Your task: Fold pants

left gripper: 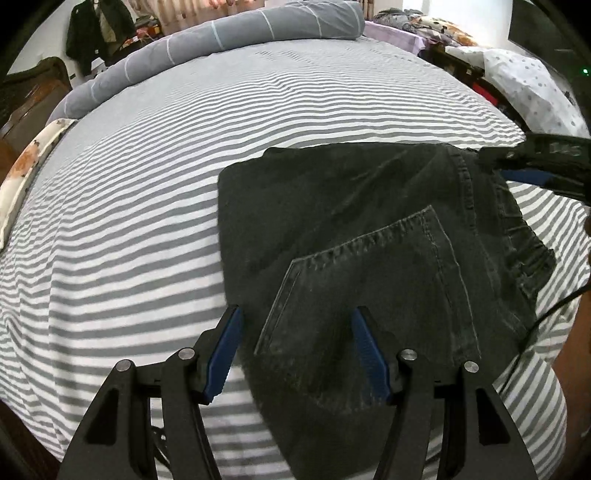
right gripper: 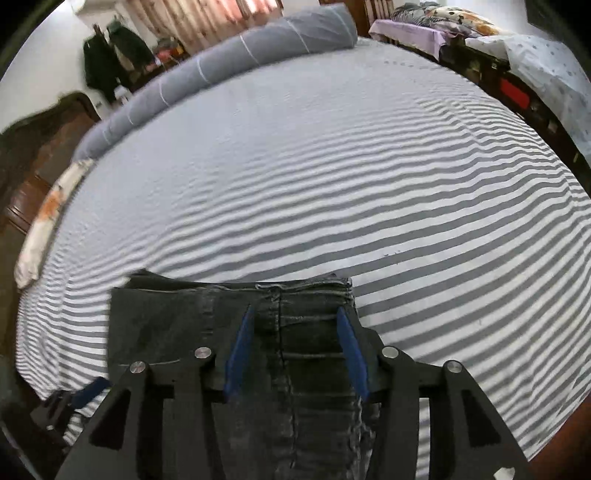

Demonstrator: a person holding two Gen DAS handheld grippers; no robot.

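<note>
Dark grey jeans (left gripper: 369, 236) lie folded into a compact rectangle on the striped bed sheet (left gripper: 147, 206), back pocket facing up. My left gripper (left gripper: 295, 317) is open, hovering over the near left edge of the jeans. My right gripper (right gripper: 293, 317) is open above the waistband end of the jeans (right gripper: 295, 369); it also shows at the right edge of the left wrist view (left gripper: 517, 166), at the jeans' far right corner. Whether its fingers touch the cloth I cannot tell.
A rolled grey duvet (left gripper: 221, 40) lies along the far edge of the bed. A floral pillow (left gripper: 26, 173) sits at the left edge. Wooden furniture and hanging clothes (left gripper: 96, 33) stand beyond. A second bed with patterned bedding (left gripper: 524, 81) is at right.
</note>
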